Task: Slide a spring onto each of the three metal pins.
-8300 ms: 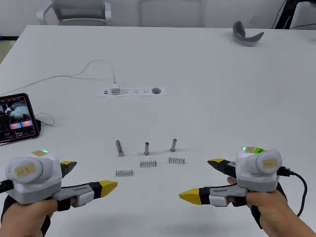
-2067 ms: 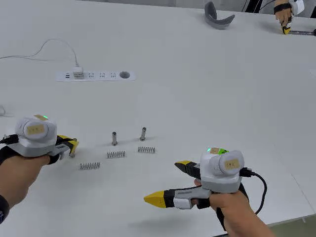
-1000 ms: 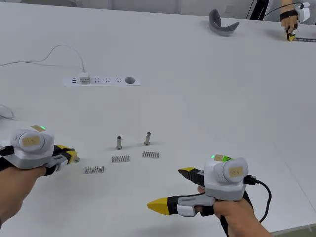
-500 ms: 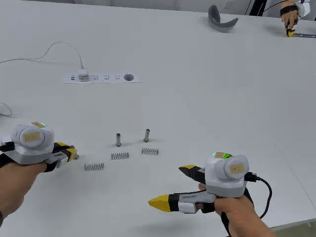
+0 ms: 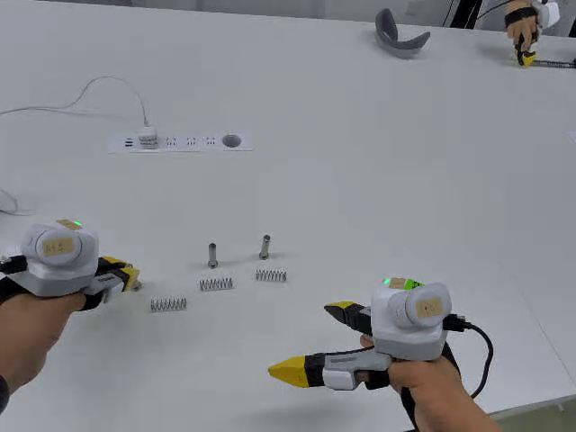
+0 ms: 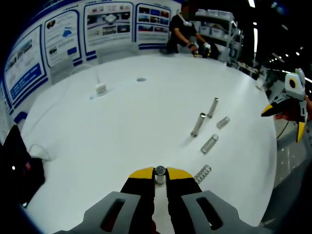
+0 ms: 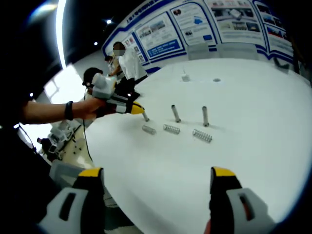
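The white right gripper [image 5: 308, 339] has yellow tips and a black cable [image 5: 487, 355].

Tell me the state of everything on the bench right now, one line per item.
left tool: shut on a metal pin
right tool: open, empty
two other pins: standing upright, no spring on either
three springs: lying loose on their sides
power strip: one plug inserted

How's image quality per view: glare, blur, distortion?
Head view: even light, sharp, soft shadow on the table under the right hand-held gripper. Left gripper view: strong fisheye bend, dark background, held pin and springs crisp. Right gripper view: blown-out glare at upper left, own jaws soft.
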